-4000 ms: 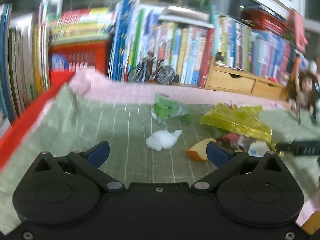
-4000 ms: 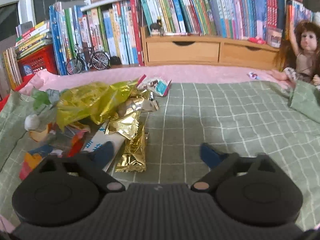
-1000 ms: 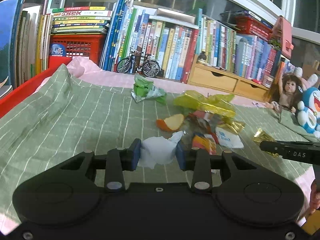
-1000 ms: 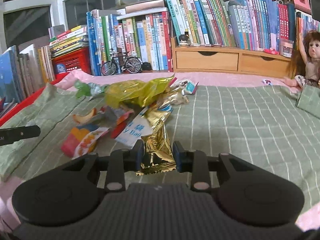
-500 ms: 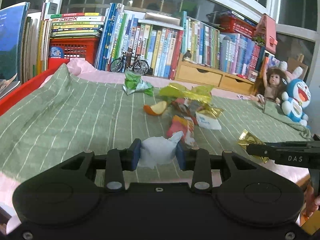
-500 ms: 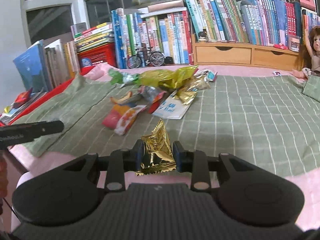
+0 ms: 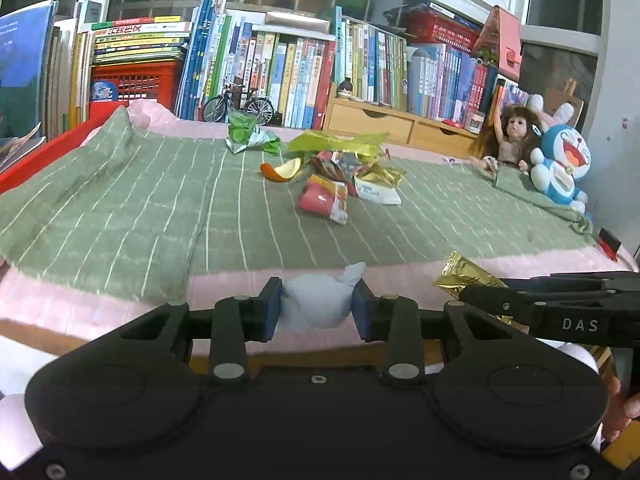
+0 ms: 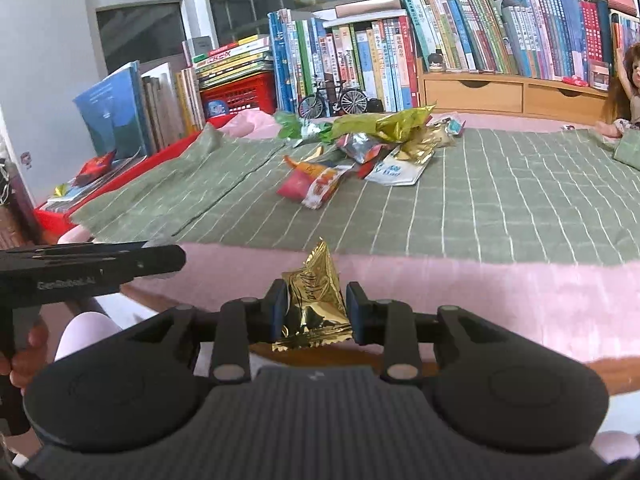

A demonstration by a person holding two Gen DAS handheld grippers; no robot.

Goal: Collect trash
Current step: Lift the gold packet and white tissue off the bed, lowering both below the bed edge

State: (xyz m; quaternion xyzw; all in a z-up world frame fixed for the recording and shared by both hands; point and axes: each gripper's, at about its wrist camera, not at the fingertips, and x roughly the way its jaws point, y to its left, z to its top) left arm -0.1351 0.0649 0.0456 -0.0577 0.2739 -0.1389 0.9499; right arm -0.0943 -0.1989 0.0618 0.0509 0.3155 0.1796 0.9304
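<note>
Claw, left wrist view: the left claw (image 7: 318, 312) is seen pinching a crumpled white tissue wad (image 7: 316, 304) between its blue pads (image 7: 273, 312), held off the near pink edge of the bed.
Right claw, left wrist view: the right claw (image 7: 466, 292) is seen at the right, side on, with a crinkled gold foil wrapper (image 7: 460, 274) clamped at its tip.
Bed, left wrist view: a green checked blanket (image 7: 120, 216) is spread over a pink sheet.
Trash left, left wrist view: a crumpled green packet (image 7: 248, 136), a piece of orange peel (image 7: 282, 170), a long yellow-green foil bag (image 7: 340, 142), a red and orange snack packet (image 7: 324, 198) and a flat white sachet (image 7: 378, 192) are counted lying together at mid-blanket, well apart from both claws.

Claw, right wrist view: the right claw (image 8: 316, 312) is shown pressed onto the gold foil wrapper (image 8: 314, 300), which stands upright between the pads.
Left claw, right wrist view: the left claw's arm (image 8: 92, 266) is seen at the left edge; its load is hidden here.
Trash left, right wrist view: the same heap is shown, with the red and orange snack packet (image 8: 312, 184) nearest and the white sachet (image 8: 396, 170) beside it.

Bin: no bin or bag is shown in either view.
Progress: two pieces are judged lifted but not yet dropped; at least five pieces are judged left, so the task is reckoned under half done.
</note>
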